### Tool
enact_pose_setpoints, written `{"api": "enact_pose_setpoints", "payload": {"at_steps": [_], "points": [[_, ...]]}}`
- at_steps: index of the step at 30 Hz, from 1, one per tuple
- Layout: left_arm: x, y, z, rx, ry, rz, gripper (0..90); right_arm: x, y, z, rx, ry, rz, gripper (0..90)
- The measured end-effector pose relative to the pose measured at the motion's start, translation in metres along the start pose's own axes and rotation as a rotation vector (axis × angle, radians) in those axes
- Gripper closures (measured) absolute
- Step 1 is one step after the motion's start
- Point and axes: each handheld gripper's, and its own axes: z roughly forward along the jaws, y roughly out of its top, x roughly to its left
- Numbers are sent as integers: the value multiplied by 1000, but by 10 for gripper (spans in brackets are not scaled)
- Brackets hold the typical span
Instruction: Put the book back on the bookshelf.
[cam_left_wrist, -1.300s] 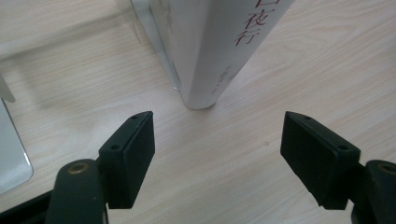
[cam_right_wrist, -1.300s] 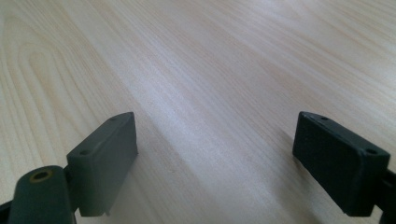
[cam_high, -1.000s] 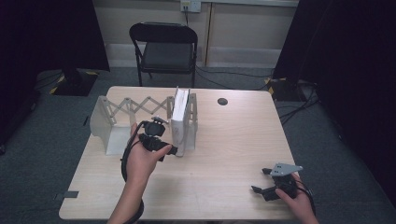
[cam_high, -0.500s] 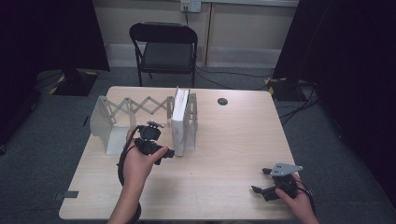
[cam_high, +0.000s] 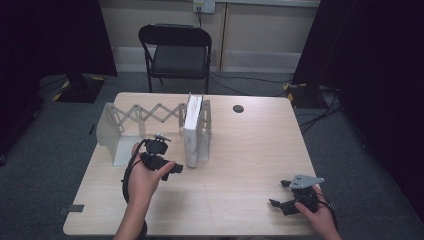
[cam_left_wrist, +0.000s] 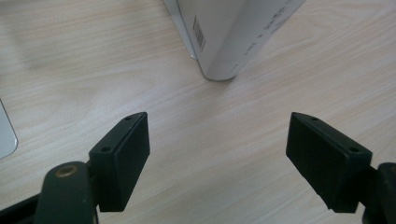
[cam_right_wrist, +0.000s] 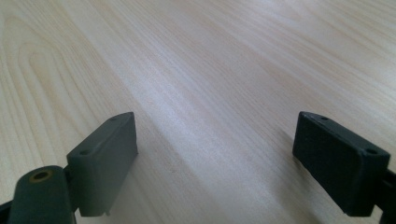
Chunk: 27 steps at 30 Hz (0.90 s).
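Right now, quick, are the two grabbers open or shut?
Left gripper: open, empty, pointing at the book.
Right gripper: open, empty, over the table.

A black folding chair (cam_high: 176, 52) stands behind the pale wooden worktop (cam_high: 240, 150). A small dark disc (cam_high: 238, 108) sits near the worktop's far edge. Cables (cam_high: 260, 82) trail across the grey carpet (cam_high: 45, 145), and a wall socket (cam_high: 204, 6) sits above.

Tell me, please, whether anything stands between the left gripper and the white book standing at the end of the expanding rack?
Nothing visible does. The left gripper has open, empty jaws, and bare table runs from them to the lower corner of the white book, which stands upright against the rack.
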Motion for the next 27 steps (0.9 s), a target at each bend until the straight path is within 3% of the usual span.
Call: {"api": "enact_pose_setpoints", "payload": {"at_steps": [27], "points": [[18, -22, 16, 15, 5, -5, 220, 0, 0, 0, 0, 0, 0, 133]]}}
